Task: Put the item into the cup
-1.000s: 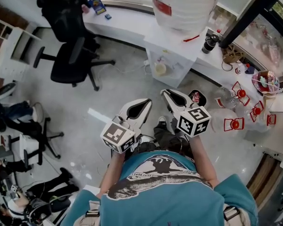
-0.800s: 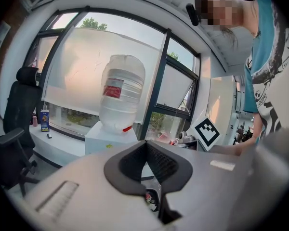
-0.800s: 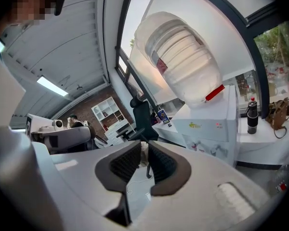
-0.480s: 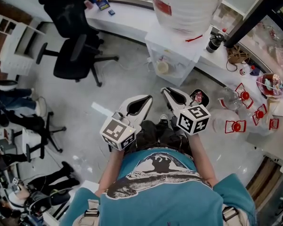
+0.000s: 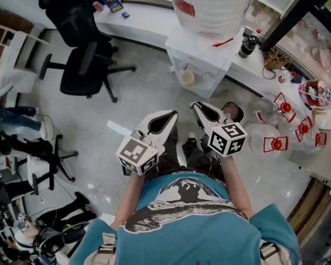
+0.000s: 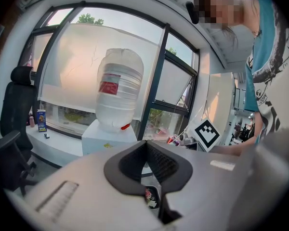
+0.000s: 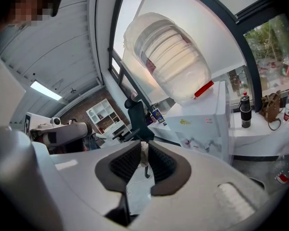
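Observation:
In the head view both grippers are held side by side in front of the person's chest, above the floor. My right gripper (image 5: 196, 107) is shut on a small pale item (image 7: 144, 152) pinched between its pad tips. A black cup (image 5: 232, 112) sits just right of the right gripper's jaws, and its inside is blurred. My left gripper (image 5: 171, 115) has its pad tips together with nothing between them. In the left gripper view a dark cup-like thing (image 6: 151, 197) shows through the gap below the pads. The right gripper (image 6: 206, 134) appears there by its marker cube.
A big water bottle (image 5: 209, 4) stands on a white dispenser cabinet (image 5: 201, 57) straight ahead. A black office chair (image 5: 85, 65) is at the far left. Clear bottles and red-handled pieces (image 5: 276, 143) lie at the right by a counter. Seated people are at the left edge.
The head view has shifted slightly. Both grippers stay close together before the chest with their jaws unchanged.

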Demonstrator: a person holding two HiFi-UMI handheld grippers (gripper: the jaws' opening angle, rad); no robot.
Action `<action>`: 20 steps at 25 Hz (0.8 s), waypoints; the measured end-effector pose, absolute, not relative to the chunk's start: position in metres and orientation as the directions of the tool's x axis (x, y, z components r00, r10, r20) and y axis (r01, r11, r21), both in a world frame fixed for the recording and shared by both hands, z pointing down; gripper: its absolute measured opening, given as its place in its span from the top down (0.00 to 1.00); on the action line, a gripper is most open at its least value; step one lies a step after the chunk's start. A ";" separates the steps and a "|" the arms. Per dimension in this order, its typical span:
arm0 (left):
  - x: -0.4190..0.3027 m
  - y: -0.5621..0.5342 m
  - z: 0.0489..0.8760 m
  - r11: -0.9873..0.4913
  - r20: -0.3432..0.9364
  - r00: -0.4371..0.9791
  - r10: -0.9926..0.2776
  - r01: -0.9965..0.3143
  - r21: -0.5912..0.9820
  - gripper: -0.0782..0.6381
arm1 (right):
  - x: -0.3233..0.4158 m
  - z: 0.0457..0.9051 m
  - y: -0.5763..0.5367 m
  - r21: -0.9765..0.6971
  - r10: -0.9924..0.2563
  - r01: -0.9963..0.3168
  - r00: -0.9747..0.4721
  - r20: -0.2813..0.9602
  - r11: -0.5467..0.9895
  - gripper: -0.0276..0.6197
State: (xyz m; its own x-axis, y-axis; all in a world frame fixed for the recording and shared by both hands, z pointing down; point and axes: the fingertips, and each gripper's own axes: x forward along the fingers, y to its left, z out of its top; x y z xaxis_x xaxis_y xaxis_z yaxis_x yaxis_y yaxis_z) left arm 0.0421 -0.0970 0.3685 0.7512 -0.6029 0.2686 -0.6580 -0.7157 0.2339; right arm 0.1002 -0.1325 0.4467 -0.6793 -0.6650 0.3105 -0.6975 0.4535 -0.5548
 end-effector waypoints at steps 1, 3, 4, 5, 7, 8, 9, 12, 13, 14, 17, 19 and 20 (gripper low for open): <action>0.041 -0.099 0.369 -0.718 0.268 0.755 -0.598 -0.654 0.238 0.87 | 0.101 0.449 -0.134 -0.556 -0.670 -0.703 -0.672 0.315 0.444 0.88; 0.038 -0.105 0.370 -0.725 0.263 0.764 -0.589 -0.643 0.247 0.87 | 0.102 0.454 -0.139 -0.560 -0.681 -0.713 -0.657 0.324 0.422 0.88; 0.036 -0.108 0.371 -0.728 0.261 0.769 -0.584 -0.638 0.251 0.87 | 0.101 0.456 -0.142 -0.561 -0.686 -0.718 -0.649 0.328 0.411 0.88; 0.034 -0.112 0.372 -0.731 0.261 0.773 -0.579 -0.633 0.253 0.87 | 0.101 0.458 -0.146 -0.562 -0.692 -0.723 -0.642 0.331 0.402 0.88; 0.028 -0.119 0.375 -0.740 0.273 0.778 -0.566 -0.625 0.249 0.87 | 0.098 0.460 -0.153 -0.561 -0.703 -0.733 -0.627 0.337 0.385 0.88; 0.026 -0.123 0.377 -0.746 0.283 0.781 -0.557 -0.620 0.243 0.87 | 0.097 0.461 -0.157 -0.560 -0.709 -0.738 -0.618 0.340 0.376 0.88; 0.023 -0.127 0.379 -0.754 0.294 0.785 -0.545 -0.613 0.236 0.87 | 0.095 0.462 -0.160 -0.559 -0.715 -0.744 -0.609 0.343 0.366 0.88; 0.013 -0.139 0.386 -0.779 0.319 0.801 -0.506 -0.583 0.229 0.87 | 0.088 0.467 -0.170 -0.557 -0.733 -0.763 -0.577 0.360 0.328 0.88; 0.009 -0.143 0.387 -0.787 0.324 0.808 -0.492 -0.572 0.230 0.87 | 0.085 0.470 -0.173 -0.557 -0.738 -0.769 -0.567 0.366 0.314 0.88; 0.005 -0.148 0.389 -0.795 0.328 0.815 -0.478 -0.560 0.232 0.87 | 0.082 0.472 -0.177 -0.557 -0.742 -0.774 -0.557 0.372 0.302 0.88; -0.001 -0.160 0.394 -0.824 0.336 0.839 -0.428 -0.515 0.238 0.87 | 0.074 0.479 -0.190 -0.547 -0.755 -0.791 -0.529 0.387 0.274 0.88; -0.004 -0.167 0.398 -0.844 0.340 0.857 -0.388 -0.479 0.243 0.87 | 0.071 0.483 -0.199 -0.536 -0.765 -0.805 -0.506 0.397 0.254 0.88; -0.005 -0.170 0.400 -0.853 0.342 0.864 -0.368 -0.460 0.244 0.87 | 0.070 0.486 -0.203 -0.531 -0.771 -0.812 -0.493 0.403 0.241 0.88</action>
